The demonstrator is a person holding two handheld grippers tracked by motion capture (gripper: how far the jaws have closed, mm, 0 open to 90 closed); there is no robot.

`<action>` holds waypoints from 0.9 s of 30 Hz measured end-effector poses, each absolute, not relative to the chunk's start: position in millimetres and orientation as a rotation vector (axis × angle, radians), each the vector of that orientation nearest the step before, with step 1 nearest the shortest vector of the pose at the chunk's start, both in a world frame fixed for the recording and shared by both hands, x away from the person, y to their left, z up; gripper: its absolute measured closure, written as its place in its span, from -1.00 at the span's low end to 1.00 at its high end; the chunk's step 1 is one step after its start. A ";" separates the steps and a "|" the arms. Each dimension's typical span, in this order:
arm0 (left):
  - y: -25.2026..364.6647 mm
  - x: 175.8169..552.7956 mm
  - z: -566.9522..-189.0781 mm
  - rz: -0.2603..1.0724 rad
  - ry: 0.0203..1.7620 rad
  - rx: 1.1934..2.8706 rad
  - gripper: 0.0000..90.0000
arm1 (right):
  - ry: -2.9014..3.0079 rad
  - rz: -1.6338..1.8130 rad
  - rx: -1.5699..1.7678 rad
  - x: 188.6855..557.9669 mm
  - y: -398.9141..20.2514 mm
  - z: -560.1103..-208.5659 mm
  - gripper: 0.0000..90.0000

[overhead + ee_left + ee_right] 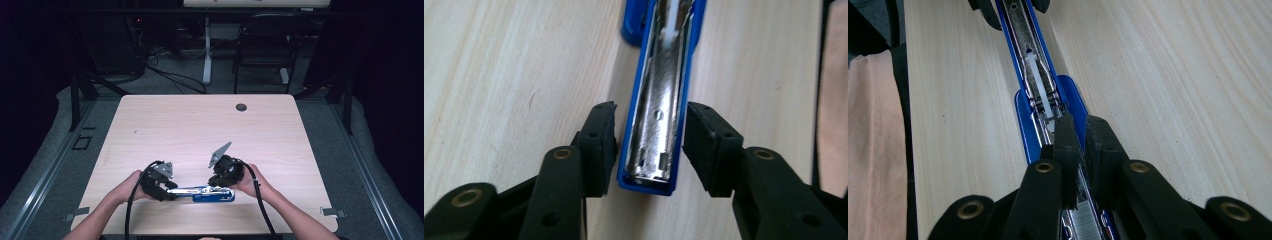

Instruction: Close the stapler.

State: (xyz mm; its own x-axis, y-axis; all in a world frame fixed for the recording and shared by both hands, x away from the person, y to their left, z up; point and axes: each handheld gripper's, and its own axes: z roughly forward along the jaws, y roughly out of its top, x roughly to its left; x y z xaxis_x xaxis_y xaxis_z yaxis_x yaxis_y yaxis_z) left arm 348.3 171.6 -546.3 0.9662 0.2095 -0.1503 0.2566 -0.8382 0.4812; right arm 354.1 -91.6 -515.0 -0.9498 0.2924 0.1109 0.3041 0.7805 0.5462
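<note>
Blue stapler [202, 194] lies opened flat on the table [200, 130] at the 6 o'clock edge, magazine up. Left gripper [651, 145] straddles its tip, jaws open with slim gaps either side, likely to steady it. Right gripper [1080, 150] jaws nearly closed over the rear channel, seemingly seating staples [1085, 225].

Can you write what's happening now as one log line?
left gripper: open, fingers astride blue stapler | right gripper: nearly shut over staple strip
</note>
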 end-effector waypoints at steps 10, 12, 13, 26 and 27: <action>170.2 349.1 -550.0 -0.142 0.286 2.615 0.39 | -2.945 -0.923 -0.526 355.9 -100.3 -512.6 0.92; 170.9 347.8 -546.7 -0.128 0.271 2.609 0.40 | -2.946 -0.925 -0.523 355.0 -100.8 -512.1 0.93; 170.9 347.8 -546.7 -0.128 0.271 2.609 0.41 | -2.946 -0.925 -0.523 355.0 -100.8 -512.1 0.93; 171.6 343.8 -536.7 -0.081 0.220 2.584 0.45 | -2.956 -0.931 -0.487 351.2 -91.9 -513.1 0.94; 171.7 344.1 -536.3 -0.082 0.217 2.583 0.45 | -2.954 -0.935 -0.483 351.3 -91.2 -512.9 0.95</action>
State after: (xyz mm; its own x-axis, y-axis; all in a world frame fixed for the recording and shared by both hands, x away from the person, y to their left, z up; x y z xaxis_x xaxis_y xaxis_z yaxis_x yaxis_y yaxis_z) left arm 344.1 171.7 -536.3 0.9852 0.1378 -0.1019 0.1708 -0.8405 0.5142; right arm 351.3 -91.2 -512.9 -0.9525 0.2885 0.0975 0.2921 0.7747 0.5608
